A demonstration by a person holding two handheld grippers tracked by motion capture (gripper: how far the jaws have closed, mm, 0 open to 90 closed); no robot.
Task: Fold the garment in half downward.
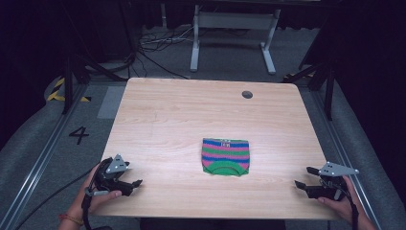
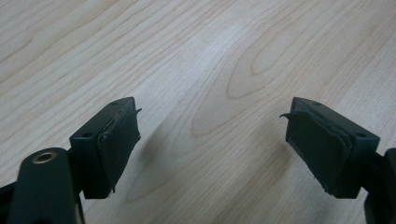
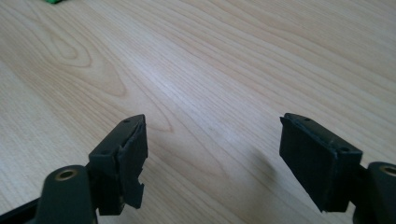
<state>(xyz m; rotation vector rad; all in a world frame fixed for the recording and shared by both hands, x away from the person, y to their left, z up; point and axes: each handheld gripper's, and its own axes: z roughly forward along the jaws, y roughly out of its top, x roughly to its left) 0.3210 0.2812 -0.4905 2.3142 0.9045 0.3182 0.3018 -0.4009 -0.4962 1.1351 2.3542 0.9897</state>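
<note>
A folded knit cloth (image 1: pixel 225 156) with green, pink and blue stripes lies flat on the wooden table (image 1: pixel 191 110), a little right of the middle. My left gripper (image 1: pixel 133 179) rests at the table's near left corner, held by a hand, open with nothing between its pads (image 2: pixel 116 144). My right gripper (image 1: pixel 306 176) sits at the near right corner, also open and empty, its jaws wide apart over bare wood (image 3: pixel 215 140). A sliver of the green cloth (image 3: pixel 52 1) peeks in at the top left of the right gripper view. Both grippers are well apart from the cloth.
A round cable hole (image 1: pixel 247 94) is set near the table's far right edge. Beyond the table stand a white metal frame (image 1: pixel 234 28) and loose cables (image 1: pixel 153 45) on the floor. A "4" (image 1: pixel 79 135) is marked on the floor at left.
</note>
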